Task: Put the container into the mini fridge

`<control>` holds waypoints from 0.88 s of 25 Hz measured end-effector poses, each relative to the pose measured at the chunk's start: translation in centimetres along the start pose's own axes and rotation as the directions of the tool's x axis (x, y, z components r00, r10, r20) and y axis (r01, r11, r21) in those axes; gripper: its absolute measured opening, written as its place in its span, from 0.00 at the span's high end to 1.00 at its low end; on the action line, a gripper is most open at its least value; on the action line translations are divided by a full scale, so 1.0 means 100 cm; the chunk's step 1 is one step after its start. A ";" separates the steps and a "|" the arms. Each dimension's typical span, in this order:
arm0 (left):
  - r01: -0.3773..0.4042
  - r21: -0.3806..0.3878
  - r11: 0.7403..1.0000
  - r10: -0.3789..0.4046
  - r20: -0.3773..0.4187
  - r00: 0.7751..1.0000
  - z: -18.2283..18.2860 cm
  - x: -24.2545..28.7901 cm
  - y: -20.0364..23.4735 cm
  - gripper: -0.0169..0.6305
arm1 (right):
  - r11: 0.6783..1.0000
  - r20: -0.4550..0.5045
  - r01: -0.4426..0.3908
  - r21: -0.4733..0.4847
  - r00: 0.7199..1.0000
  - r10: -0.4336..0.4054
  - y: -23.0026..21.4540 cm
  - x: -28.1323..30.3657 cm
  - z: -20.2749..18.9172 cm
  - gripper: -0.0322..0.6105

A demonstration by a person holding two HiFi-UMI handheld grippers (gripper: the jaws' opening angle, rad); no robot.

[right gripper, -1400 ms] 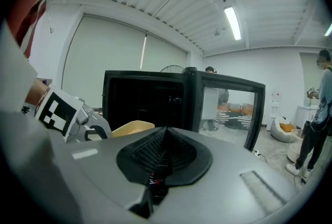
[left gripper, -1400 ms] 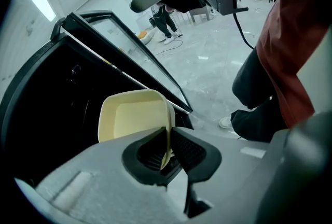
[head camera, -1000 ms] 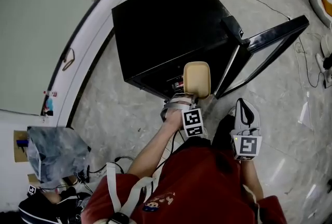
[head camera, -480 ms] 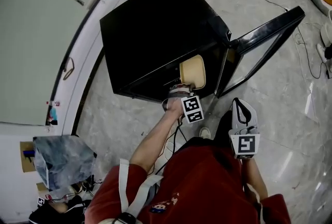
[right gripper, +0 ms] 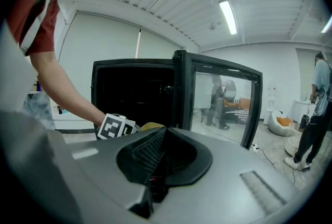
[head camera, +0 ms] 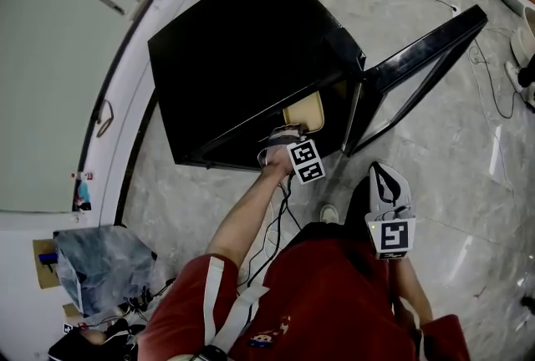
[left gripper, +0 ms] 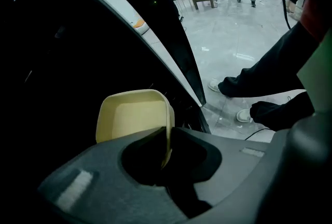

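My left gripper has its jaws clamped on the near edge of the tan container, with the thin wall pinched between them. The container sits at the mouth of the mini fridge. In the head view its far part is tucked under the fridge's top edge and only the near end shows. Its long axis runs straight away from my jaws into the dark cavity, the far short end pointing inward. In the left gripper view the container turns its hollow face toward my camera, left of the pinched wall. The fridge door stands open to the right. My right gripper hangs back near my body, well apart from the fridge. It points at the fridge front, its jaws together with nothing between them.
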State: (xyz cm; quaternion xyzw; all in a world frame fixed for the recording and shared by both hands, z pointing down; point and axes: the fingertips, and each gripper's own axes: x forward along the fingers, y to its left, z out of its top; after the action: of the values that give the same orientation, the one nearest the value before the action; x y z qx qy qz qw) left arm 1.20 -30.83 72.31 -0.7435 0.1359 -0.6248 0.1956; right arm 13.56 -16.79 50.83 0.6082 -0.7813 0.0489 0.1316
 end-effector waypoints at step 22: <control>-0.115 -0.040 0.993 0.115 -0.015 0.993 0.003 0.036 0.077 0.87 | 1.000 -0.018 0.004 -0.027 1.000 -0.005 -0.003 0.014 0.004 0.95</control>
State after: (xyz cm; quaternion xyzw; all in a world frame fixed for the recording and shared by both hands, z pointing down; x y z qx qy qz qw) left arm 2.43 -39.27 71.86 -0.7342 0.1926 -0.6145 0.2151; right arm 13.51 -18.29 50.81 0.6077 -0.7792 0.0433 0.1469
